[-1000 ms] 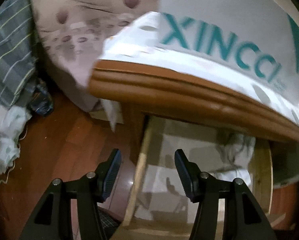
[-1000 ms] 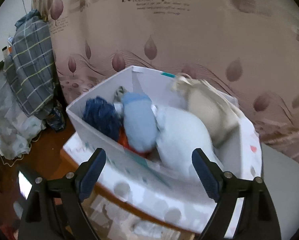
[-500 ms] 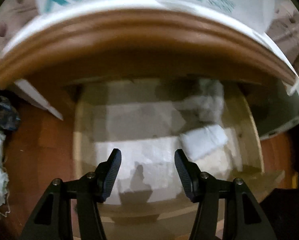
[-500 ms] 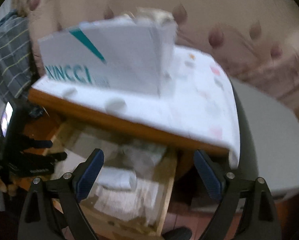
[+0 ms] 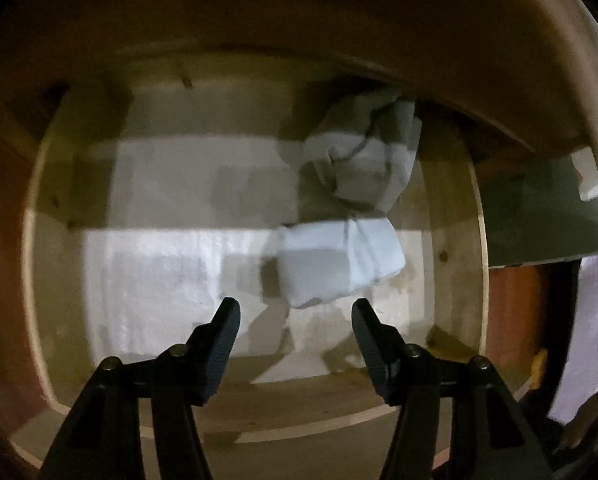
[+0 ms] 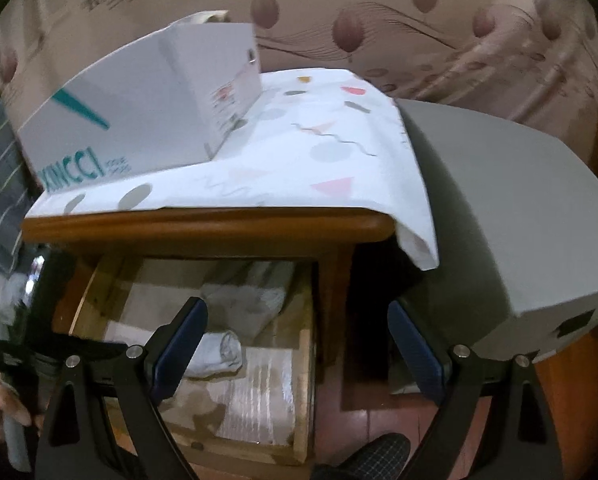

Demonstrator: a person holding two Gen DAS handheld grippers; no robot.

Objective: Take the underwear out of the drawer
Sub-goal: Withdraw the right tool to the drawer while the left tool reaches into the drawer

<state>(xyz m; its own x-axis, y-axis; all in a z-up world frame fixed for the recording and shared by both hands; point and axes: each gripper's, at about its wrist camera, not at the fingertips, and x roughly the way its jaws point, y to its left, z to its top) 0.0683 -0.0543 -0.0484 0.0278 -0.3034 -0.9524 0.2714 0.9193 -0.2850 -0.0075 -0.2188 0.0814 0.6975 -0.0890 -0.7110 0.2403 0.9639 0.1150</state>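
Underwear is lying in two pale bundles inside the open drawer (image 5: 451,240), toward its right side in the left wrist view: a crumpled grey one (image 5: 363,156) is sitting at the back under the cabinet top, and a neatly rolled white one (image 5: 339,264) is resting just in front of it, touching it.

Going by size: a grey rounded piece of furniture (image 6: 499,208) is standing beside the wooden cabinet (image 6: 207,226). A patterned white cloth (image 6: 299,152) is covering the cabinet top and is bearing a white box with teal lettering (image 6: 139,108). The drawer is standing pulled out below.

The left gripper (image 5: 295,312) is pointing down into the drawer, its jaws opening, nothing between them, just short of the white roll. The right gripper (image 6: 299,320) is hanging above the drawer's right edge, spread wide and grasping nothing.
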